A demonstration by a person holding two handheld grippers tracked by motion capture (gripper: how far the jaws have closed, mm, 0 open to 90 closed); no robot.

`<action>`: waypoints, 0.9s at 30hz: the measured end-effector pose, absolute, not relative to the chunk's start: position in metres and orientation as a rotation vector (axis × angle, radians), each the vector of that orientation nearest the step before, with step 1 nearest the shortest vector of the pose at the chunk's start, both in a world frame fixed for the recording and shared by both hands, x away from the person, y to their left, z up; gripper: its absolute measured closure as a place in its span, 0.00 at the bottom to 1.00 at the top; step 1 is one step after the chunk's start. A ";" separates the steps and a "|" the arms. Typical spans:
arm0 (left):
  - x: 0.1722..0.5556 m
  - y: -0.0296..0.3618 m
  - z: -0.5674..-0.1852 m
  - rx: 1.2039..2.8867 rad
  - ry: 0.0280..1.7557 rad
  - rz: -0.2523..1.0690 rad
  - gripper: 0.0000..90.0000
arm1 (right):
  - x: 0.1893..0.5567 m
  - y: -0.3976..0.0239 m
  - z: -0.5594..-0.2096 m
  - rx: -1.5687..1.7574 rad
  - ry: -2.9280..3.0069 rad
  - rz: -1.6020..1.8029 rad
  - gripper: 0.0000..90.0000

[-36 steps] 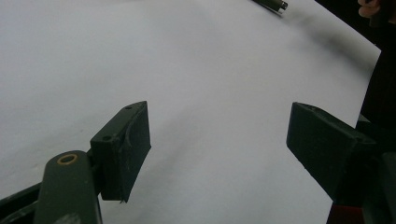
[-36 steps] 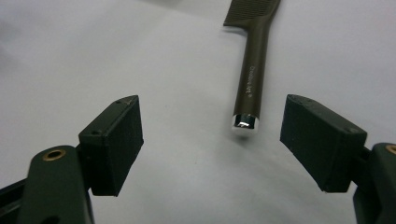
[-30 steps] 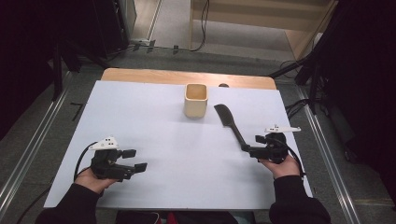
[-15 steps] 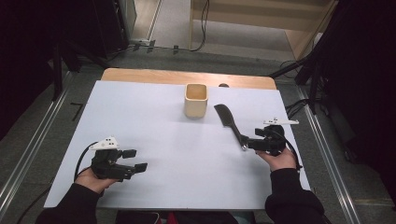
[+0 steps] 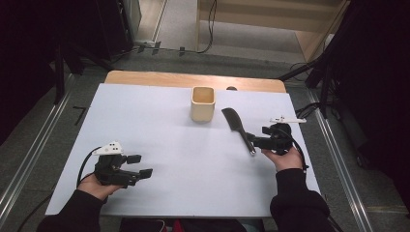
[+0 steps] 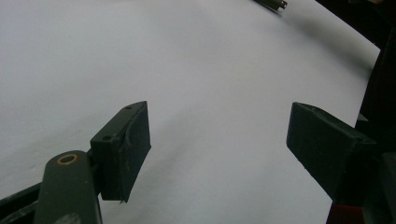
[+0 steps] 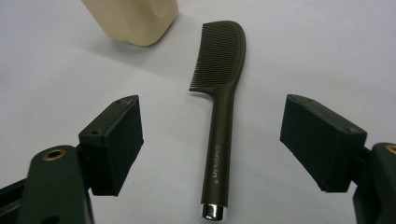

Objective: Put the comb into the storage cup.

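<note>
Right gripper (image 7: 212, 140) jaws wide apart around comb (image 7: 223, 107) lettered "Creative Art", left gripper (image 6: 217, 140) likewise spread

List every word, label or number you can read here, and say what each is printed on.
"Creative Art", with a small mark after it too tiny to read: printed lengthwise on the handle of the dark comb, seen in the right gripper view.

Nothing readable on the cream cup, the white table sheet or either gripper.
</note>
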State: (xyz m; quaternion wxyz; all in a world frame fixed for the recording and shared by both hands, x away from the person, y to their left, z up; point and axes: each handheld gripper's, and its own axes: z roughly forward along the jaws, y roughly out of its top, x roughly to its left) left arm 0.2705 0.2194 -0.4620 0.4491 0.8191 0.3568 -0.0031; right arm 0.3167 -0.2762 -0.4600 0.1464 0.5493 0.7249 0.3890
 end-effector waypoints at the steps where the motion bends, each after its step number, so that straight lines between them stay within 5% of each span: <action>1: 0.270 0.219 -0.462 2.026 0.882 -0.008 0.25 | 0.318 -0.276 -0.460 1.585 2.084 1.121 0.22; 27: 0.270 0.220 -0.461 2.024 0.877 -0.008 0.25 | 0.335 -0.265 -0.459 1.590 2.061 1.114 0.22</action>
